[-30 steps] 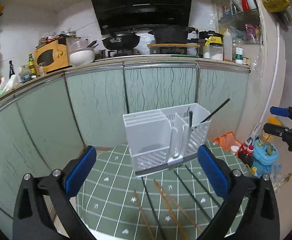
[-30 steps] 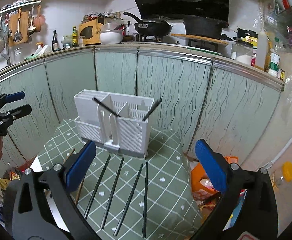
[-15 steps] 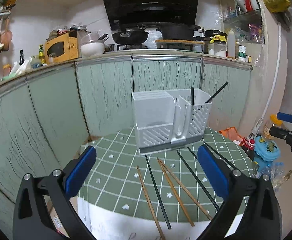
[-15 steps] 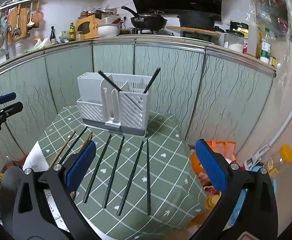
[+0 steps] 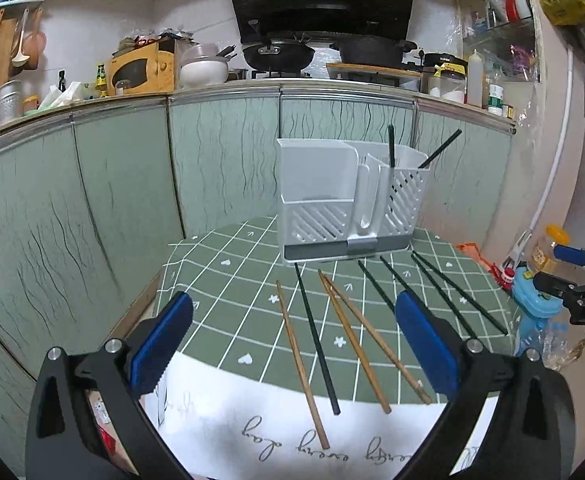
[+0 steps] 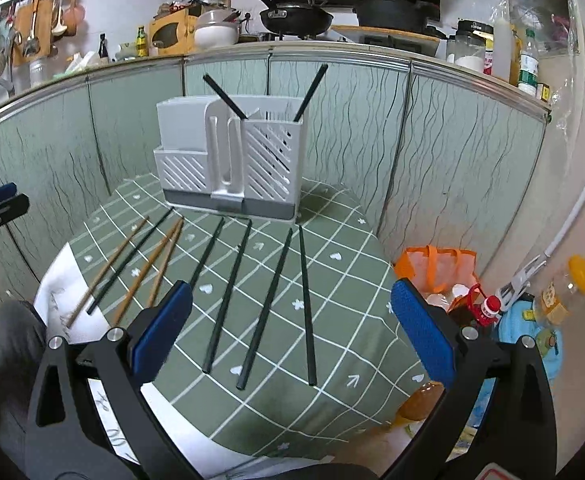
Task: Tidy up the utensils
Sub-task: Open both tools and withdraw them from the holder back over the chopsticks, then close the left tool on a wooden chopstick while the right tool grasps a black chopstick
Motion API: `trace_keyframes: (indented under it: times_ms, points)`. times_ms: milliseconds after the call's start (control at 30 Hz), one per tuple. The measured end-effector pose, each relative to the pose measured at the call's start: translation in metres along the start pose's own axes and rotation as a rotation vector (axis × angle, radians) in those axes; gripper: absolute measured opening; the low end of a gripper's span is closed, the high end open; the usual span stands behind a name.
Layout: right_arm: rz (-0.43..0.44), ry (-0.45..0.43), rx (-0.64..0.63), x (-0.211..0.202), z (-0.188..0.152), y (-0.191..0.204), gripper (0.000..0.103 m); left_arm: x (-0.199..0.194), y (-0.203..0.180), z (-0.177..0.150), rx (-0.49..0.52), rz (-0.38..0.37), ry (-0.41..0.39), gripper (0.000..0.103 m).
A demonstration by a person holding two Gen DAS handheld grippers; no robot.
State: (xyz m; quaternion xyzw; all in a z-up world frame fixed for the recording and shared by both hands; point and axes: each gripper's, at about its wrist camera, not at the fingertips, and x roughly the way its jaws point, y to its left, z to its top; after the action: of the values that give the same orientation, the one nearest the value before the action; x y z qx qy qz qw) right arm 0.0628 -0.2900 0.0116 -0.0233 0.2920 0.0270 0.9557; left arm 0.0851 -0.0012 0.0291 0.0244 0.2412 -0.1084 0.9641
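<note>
A white slotted utensil holder (image 5: 348, 204) (image 6: 232, 160) stands at the far side of a small table with a green checked cloth (image 5: 244, 304) (image 6: 332, 280). Two black chopsticks (image 6: 312, 92) lean in its right compartment. On the cloth lie several black chopsticks (image 6: 228, 300) (image 5: 316, 336) and three wooden chopsticks (image 5: 300, 364) (image 6: 148, 268). My left gripper (image 5: 292, 344) is open, raised over the near edge with nothing between its blue pads. My right gripper (image 6: 288, 328) is open too, held above the black chopsticks and holding nothing.
Green-panelled kitchen cabinets (image 5: 220, 160) curve behind the table, with pans and jars on the counter. Right of the table, on the floor, are an orange bag (image 6: 436, 268), bottles and a blue container (image 5: 536, 300). A person's knee (image 6: 12, 344) is at the lower left.
Both grippers have pulled back and up from the holder, so more of the cloth and the lying chopsticks shows. Both stay open; nothing on the table has moved.
</note>
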Motion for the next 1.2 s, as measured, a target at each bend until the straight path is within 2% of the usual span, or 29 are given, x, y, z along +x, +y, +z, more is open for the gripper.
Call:
trace_keyframes:
  times_ms: [500,933,1067,1200]
  points:
    - [0.001,0.016,0.001,0.023,-0.037,0.001,0.095,0.024,-0.007,-0.055,0.000,0.042,0.047,0.099]
    - [-0.014,0.073,0.020,0.046,-0.049,-0.008,0.095,0.046,-0.011,-0.076,-0.011,0.051,0.120,0.099]
    - [-0.016,0.096,0.029,0.055,-0.052,-0.010,0.095,0.055,-0.014,-0.078,-0.016,0.060,0.147,0.092]
    - [-0.015,0.120,0.034,0.066,-0.056,-0.013,0.095,0.059,-0.012,-0.081,-0.027,0.064,0.164,0.089]
